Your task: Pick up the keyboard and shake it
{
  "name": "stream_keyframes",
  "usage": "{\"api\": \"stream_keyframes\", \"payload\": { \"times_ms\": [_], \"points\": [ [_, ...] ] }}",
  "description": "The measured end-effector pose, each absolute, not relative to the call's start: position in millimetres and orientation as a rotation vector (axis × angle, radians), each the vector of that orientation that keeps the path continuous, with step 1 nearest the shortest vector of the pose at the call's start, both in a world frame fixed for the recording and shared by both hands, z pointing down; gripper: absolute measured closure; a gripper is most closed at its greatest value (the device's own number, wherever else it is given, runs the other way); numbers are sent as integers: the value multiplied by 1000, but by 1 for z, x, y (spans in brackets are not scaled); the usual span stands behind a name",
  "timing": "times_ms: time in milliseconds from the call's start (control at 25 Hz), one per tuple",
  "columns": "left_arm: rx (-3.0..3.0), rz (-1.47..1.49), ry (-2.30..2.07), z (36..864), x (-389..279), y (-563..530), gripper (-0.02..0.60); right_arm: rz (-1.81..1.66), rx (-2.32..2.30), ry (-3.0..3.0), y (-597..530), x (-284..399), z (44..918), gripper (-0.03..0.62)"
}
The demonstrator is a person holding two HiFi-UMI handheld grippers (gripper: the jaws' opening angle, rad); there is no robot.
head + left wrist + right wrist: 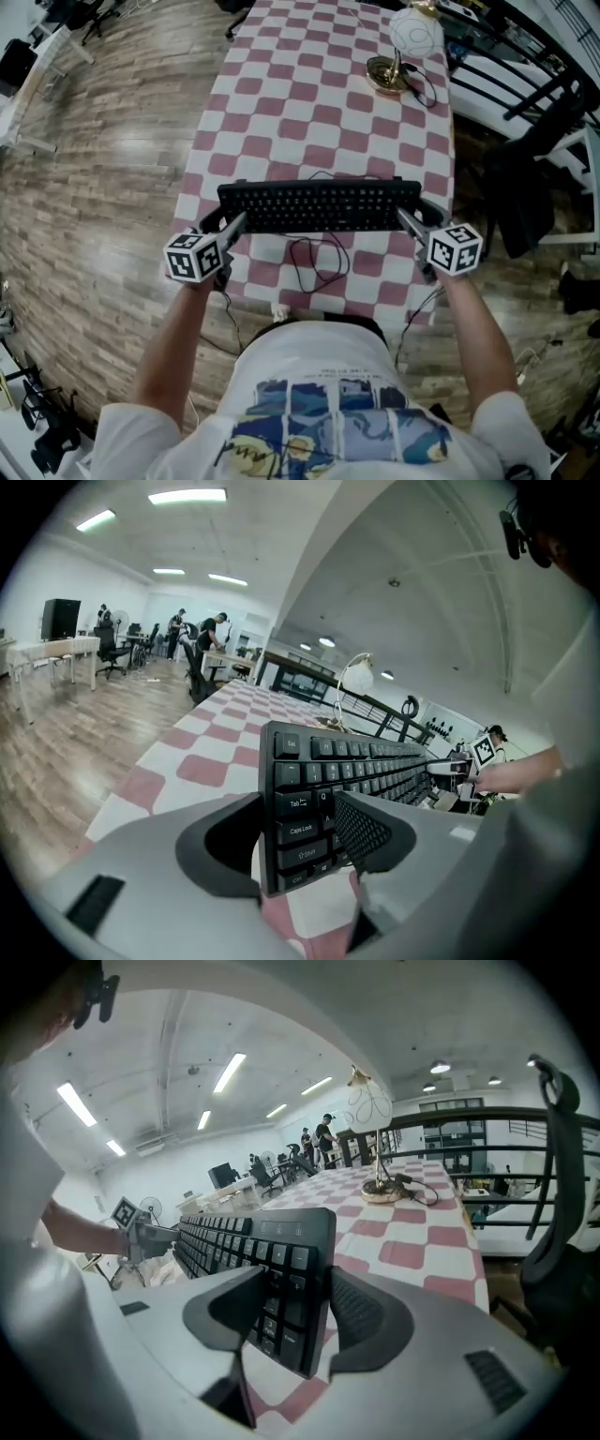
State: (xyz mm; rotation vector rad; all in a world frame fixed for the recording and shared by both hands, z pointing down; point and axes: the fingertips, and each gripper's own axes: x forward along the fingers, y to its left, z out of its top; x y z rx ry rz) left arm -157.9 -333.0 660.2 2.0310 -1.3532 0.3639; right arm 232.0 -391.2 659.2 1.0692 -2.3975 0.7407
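The pads (364,832) of the left gripper (298,803) are pressed on 1 end of the keyboard (319,206), those of the right gripper (298,1274) on the other. The keyboard is held tilted over the near end of the table (309,94). The pick-up is judged under way; next, 2 firm grips are needed for lifting and shaking.

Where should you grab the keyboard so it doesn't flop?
Take the keyboard by its two short ends, left tongs and right tongs coming from the sides. It is long and thin, so holding both ends keeps it level.
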Motion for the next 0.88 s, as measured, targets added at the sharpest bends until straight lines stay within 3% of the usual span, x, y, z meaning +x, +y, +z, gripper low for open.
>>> {"api": "stream_keyframes", "payload": {
  "times_ms": [880],
  "points": [
    [2449, 196, -1478, 494, -161, -366, 339, 69, 1346, -2580, -380, 231, 480, 379]
  ]
}}
